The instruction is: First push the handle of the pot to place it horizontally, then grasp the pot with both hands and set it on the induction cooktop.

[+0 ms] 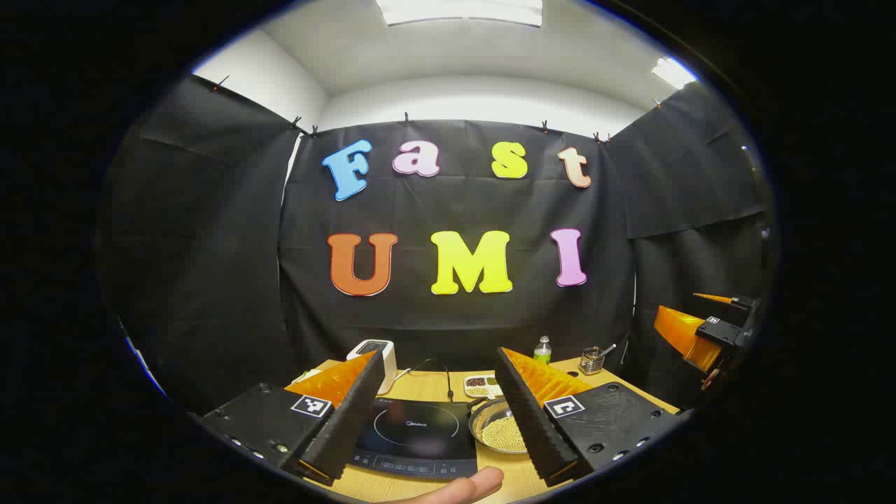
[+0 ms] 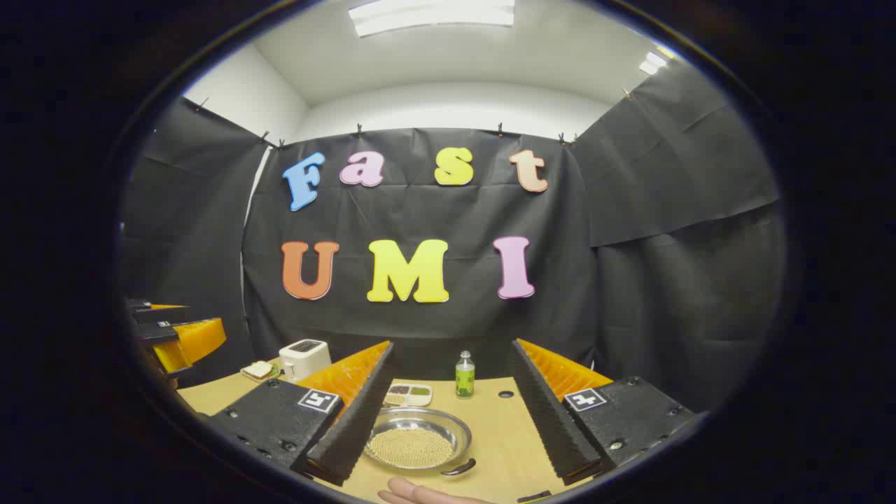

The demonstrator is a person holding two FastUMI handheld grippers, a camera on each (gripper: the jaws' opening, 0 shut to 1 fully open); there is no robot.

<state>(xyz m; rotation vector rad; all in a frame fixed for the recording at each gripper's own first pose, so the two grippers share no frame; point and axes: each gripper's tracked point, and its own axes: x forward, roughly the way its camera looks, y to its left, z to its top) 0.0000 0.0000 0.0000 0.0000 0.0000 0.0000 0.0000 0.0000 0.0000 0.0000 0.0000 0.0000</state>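
A shallow steel pot [image 1: 498,432] holding small yellowish beans sits on the wooden table just right of the black induction cooktop [image 1: 413,434]. In the right gripper view the pot [image 2: 416,442] lies low between the fingers, with a dark handle [image 2: 458,467] at its near right rim. My left gripper [image 1: 440,352] is open above the cooktop and pot, holding nothing. My right gripper [image 2: 453,344] is open above the pot, also with nothing in it. Each gripper shows at the edge of the other's view: the right gripper [image 1: 707,332] and the left gripper [image 2: 175,336].
A white toaster [image 1: 378,357] stands at the back left, with a plate of bread [image 2: 259,369] beside it. A divided dish [image 2: 407,394], a green bottle [image 2: 465,374] and a glass jar with a spoon [image 1: 593,360] stand behind the pot. A hand [image 2: 420,493] shows at the bottom edge.
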